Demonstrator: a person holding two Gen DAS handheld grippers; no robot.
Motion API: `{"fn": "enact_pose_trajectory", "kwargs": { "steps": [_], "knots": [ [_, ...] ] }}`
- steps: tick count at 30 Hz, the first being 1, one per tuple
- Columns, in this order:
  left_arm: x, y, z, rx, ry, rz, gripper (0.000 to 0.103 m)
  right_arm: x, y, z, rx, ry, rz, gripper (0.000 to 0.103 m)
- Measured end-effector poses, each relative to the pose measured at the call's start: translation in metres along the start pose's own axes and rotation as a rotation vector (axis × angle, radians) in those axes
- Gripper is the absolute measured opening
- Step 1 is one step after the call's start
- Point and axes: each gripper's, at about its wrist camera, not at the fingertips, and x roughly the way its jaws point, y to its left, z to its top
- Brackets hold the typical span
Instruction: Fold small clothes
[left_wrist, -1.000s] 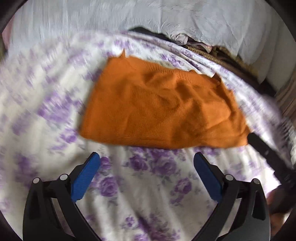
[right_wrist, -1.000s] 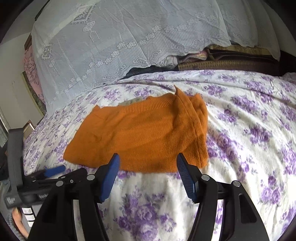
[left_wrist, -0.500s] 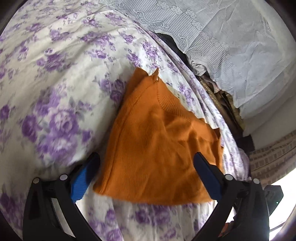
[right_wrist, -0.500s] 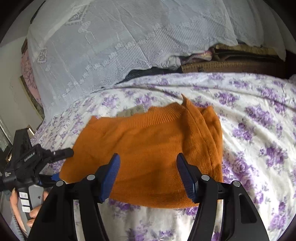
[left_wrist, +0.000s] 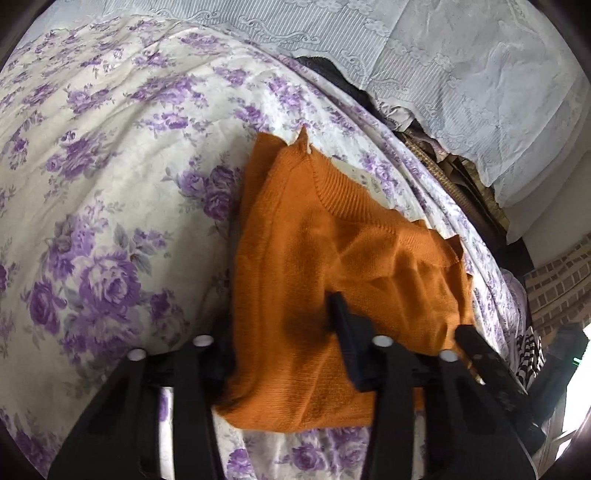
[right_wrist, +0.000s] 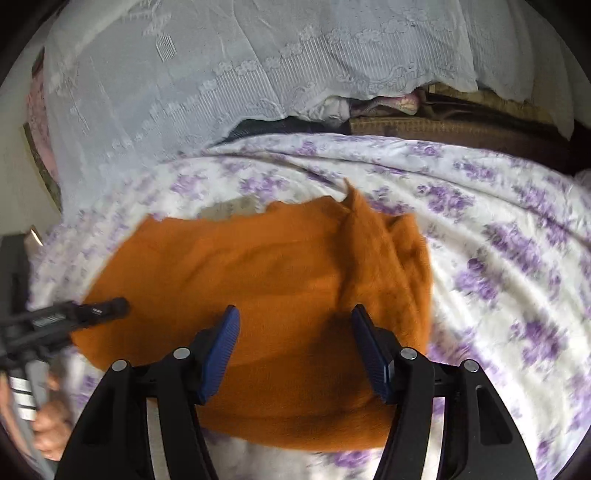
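Now the left gripper (left_wrist: 284, 343) is closing over the near edge of the orange sweater (left_wrist: 332, 266), cloth bunched between its jaws. The right gripper (right_wrist: 295, 354) hangs half-open and empty above the same hem, the garment stretching away ahead on the floral bedspread (right_wrist: 517, 240).

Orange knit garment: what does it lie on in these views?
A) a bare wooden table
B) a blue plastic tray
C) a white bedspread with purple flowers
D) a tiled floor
C: the orange knit garment lies spread on the white bedspread with purple flowers.
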Motion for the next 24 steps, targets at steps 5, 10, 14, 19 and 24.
{"fn": "enact_pose_trajectory", "kwargs": {
  "steps": [5, 10, 14, 19, 24],
  "knots": [
    [-0.005, -0.008, 0.001, 0.04, -0.018, 0.013, 0.027, -0.004, -0.003, -0.003, -0.009, -0.037, 0.023, 0.064],
    [0.004, -0.005, 0.0, 0.023, -0.002, 0.067, 0.054, -0.016, -0.015, 0.002, 0.053, -0.088, 0.021, 0.063],
    [0.007, -0.003, 0.001, 0.017, 0.008, 0.07, 0.048, 0.001, -0.016, 0.0, 0.007, -0.025, -0.023, 0.065],
    [-0.007, -0.021, 0.003, 0.096, 0.0, 0.087, 0.019, -0.024, -0.04, 0.009, 0.133, -0.098, 0.068, 0.064],
    [-0.02, -0.049, 0.003, 0.167, -0.025, 0.134, 0.017, -0.025, -0.075, 0.013, 0.273, -0.095, 0.098, 0.064]
  ]
}}
